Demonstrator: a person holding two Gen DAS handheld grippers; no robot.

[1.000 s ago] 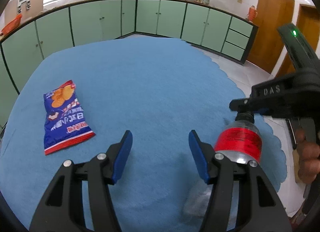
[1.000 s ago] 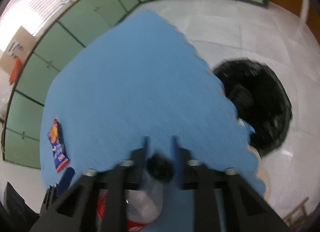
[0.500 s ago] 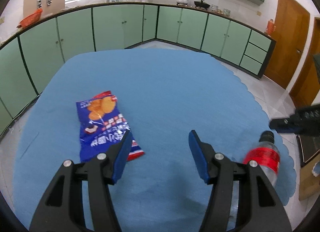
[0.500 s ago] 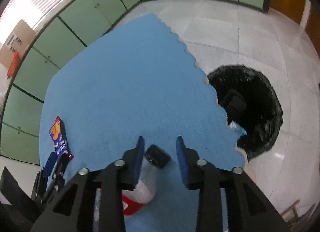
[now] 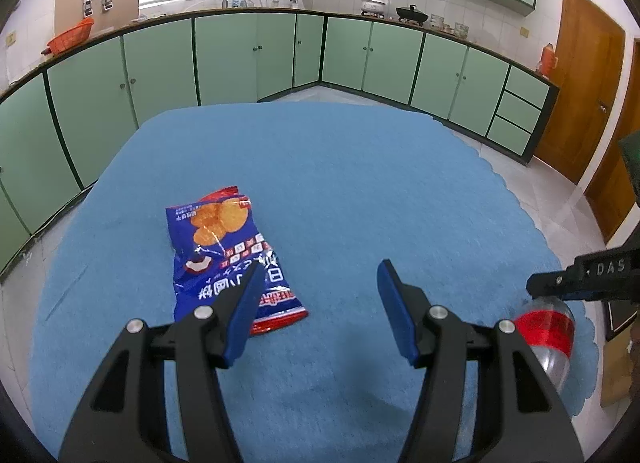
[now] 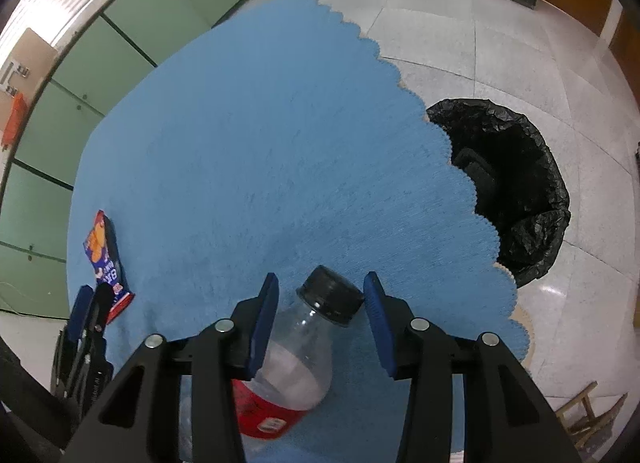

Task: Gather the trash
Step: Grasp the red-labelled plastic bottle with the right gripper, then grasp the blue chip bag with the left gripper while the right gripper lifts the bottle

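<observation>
A blue chip bag point(image 5: 228, 259) lies flat on the blue mat point(image 5: 340, 183), just ahead of my left gripper point(image 5: 320, 283), which is open and empty with its left fingertip over the bag's near edge. The bag also shows in the right wrist view point(image 6: 105, 259). A clear plastic bottle with a red label and black cap point(image 6: 296, 355) lies on the mat between the open jaws of my right gripper point(image 6: 320, 303); the pads do not touch it. The bottle shows at the right in the left wrist view point(image 5: 548, 333).
A bin lined with a black bag point(image 6: 508, 183) stands on the tiled floor off the mat's right edge. Green cabinets point(image 5: 256, 59) run along the far walls. A wooden door point(image 5: 580, 91) is at the right. A wooden stool point(image 6: 584, 415) is nearby.
My right gripper has opened and the bottle has gone down onto the mat. My left gripper has moved left toward the chip bag, which now lies right at its left finger.
</observation>
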